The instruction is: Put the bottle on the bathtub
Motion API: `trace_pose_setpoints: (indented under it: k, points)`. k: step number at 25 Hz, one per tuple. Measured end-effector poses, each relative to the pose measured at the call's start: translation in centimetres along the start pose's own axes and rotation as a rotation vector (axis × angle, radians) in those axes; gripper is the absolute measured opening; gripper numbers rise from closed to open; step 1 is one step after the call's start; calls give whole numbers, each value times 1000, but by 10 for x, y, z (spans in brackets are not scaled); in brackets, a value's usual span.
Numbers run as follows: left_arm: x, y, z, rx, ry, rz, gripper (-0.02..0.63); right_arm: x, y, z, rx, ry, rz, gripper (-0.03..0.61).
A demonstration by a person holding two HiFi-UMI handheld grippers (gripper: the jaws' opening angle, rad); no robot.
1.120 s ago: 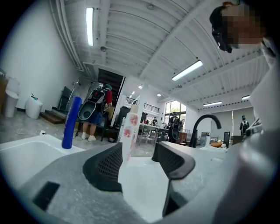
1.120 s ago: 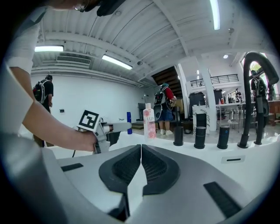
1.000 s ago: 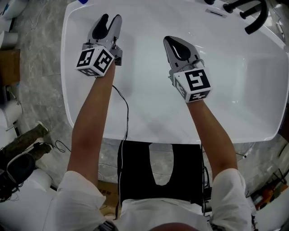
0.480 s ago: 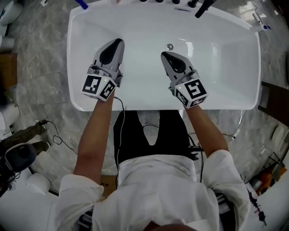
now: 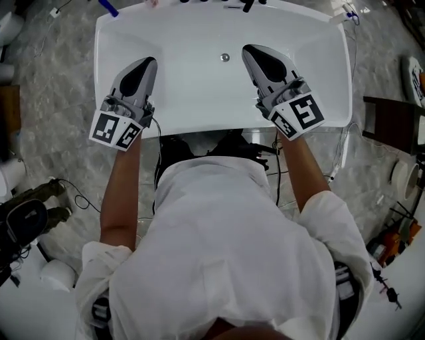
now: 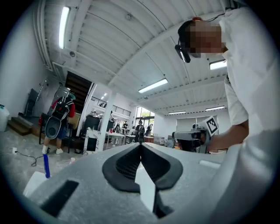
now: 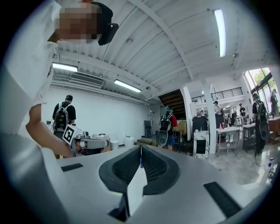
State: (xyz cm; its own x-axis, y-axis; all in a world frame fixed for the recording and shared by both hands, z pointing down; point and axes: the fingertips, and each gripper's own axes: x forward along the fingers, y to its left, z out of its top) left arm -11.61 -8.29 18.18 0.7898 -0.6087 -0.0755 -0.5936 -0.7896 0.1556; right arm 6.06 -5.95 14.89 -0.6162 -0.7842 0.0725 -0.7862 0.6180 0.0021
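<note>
- Your left gripper (image 5: 147,63) has just closed on nothing. Your right gripper (image 5: 250,50) is closed and empty too. Both are over the bathtub's (image 5: 199,129) near rim.
- The slim blue thing on the bathtub's far left corner looks like the bottle (image 5: 109,8).
- A careless sweep past that corner could knock it off the rim.
- No writing is readable; the cubes (image 5: 114,129) show only square markers.

One white bathtub (image 5: 199,99), two grippers (image 5: 146,63) (image 5: 251,52)

Left tool (image 5: 147,62), jaws just closed, and right tool (image 5: 250,50) hover over bathtub (image 5: 192,99).
</note>
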Motion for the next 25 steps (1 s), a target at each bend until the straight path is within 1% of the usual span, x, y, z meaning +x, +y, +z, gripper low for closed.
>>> trace_pose_setpoints:
  k: [3,5,8,10,14,19,22,25]
  points:
    - [-8,-18,35,30,-7,-47,17,-25,-8,34,-20,-43,-17,15]
    - [-12,-27,56,40,-31,-63,17,-44,-13,51,-32,-69,-42,15]
    - [-24,-36,77,29,-66,-59,17,-69,-19,68,-24,-86,-96,15]
    - [-30,-34,87,30,-71,-42,17,-77,-24,77,-18,-87,-127,15]
    - [-37,-29,95,18,-59,-18,17,-90,-25,82,-18,-77,-151,15]
    - [-38,-25,90,11,-18,-5,17,-99,-30,69,19,-31,-177,15]
    - [-33,-27,90,-1,-8,-34,17,-100,-29,69,27,-48,-189,15]
    - [-28,-32,92,3,7,-79,17,-96,-22,71,27,-50,-174,15]
